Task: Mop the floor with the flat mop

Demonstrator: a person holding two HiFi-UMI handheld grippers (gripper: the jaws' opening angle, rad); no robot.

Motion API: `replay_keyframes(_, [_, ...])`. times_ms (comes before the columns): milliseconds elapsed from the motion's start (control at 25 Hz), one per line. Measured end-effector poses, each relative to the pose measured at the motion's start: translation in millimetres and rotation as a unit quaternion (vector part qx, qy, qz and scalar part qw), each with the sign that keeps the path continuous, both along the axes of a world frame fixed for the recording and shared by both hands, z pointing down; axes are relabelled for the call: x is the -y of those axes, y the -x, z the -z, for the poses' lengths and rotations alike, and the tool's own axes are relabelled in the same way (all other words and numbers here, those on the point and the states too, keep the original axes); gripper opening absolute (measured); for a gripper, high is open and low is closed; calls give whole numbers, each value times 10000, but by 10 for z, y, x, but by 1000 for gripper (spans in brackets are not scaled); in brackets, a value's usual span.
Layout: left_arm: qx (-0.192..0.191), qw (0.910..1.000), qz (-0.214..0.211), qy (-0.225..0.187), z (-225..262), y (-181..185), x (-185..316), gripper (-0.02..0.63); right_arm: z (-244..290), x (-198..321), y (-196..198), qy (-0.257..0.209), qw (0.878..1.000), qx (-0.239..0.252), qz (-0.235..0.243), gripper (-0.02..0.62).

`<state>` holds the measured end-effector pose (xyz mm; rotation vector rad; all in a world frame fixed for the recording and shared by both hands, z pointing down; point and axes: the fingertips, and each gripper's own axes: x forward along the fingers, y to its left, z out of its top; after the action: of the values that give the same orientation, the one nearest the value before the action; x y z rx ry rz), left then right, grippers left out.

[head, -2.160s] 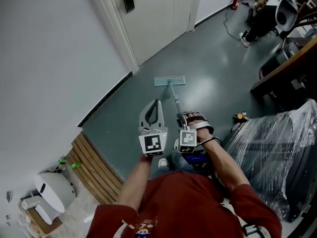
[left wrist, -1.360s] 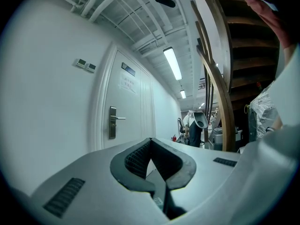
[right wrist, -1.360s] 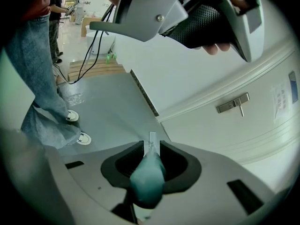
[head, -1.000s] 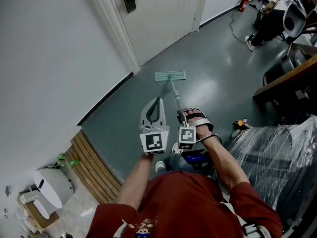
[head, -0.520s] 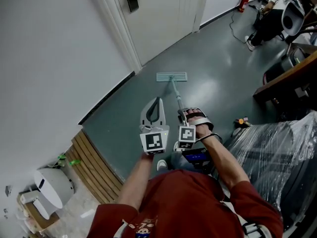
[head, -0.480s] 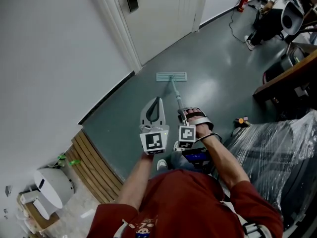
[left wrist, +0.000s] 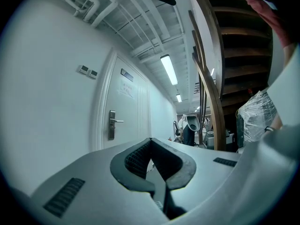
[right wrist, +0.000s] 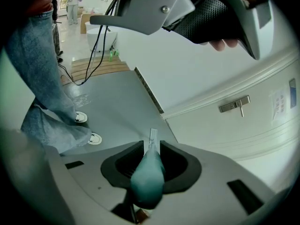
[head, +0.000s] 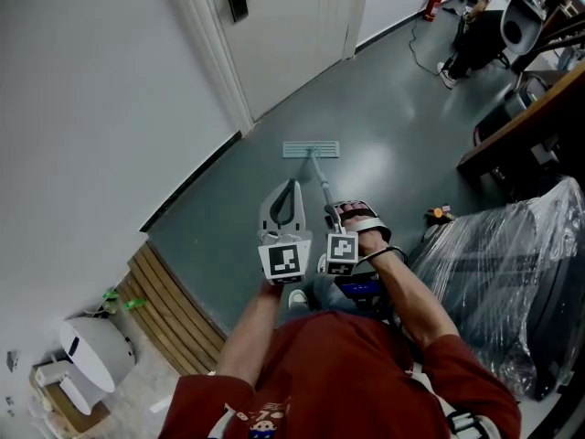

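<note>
Grey-green floor (head: 393, 99) fills most of your head view, w/ a white wall (head: 82, 108) along the left and a white door (head: 292, 26) at the far end. Near right, a big plastic-wrapped load (head: 512, 282) stands beside you. Near left, a slatted wood platform (head: 174, 309) lies against the wall.

The flat mop's pale head (head: 311, 149) lies flat on the floor, far from you and near the door frame. Its pole (head: 322, 183) slants back toward your R hand (head: 364, 231).

Your R gripper (head: 336, 216) is clamped on that pole. In the right gripper view the teal grip (right wrist: 149, 172) sits btwn both pads, w/ the mop head showing beyond the tips.

Your L gripper (head: 291, 188) hangs just left of the pole, apart from it. In the left gripper view its jaws are pressed together at the tips, nothing btwn them.

Your shoes (right wrist: 93, 138) show at left in the right gripper view.
</note>
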<state>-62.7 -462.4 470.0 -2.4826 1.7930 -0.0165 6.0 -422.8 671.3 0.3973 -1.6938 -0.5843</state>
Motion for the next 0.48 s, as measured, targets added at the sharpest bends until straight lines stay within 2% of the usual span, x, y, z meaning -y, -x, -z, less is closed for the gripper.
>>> replay_keyframes(240, [-204,9996,-176,-70,-19,33,-454,15,39,-450,50,-19,9999,3,-160,116])
replay_keyframes(480, [-282,9991,-326,35,-52,126,-944,15,57,-982,121,-40,9997,-60,-248,116])
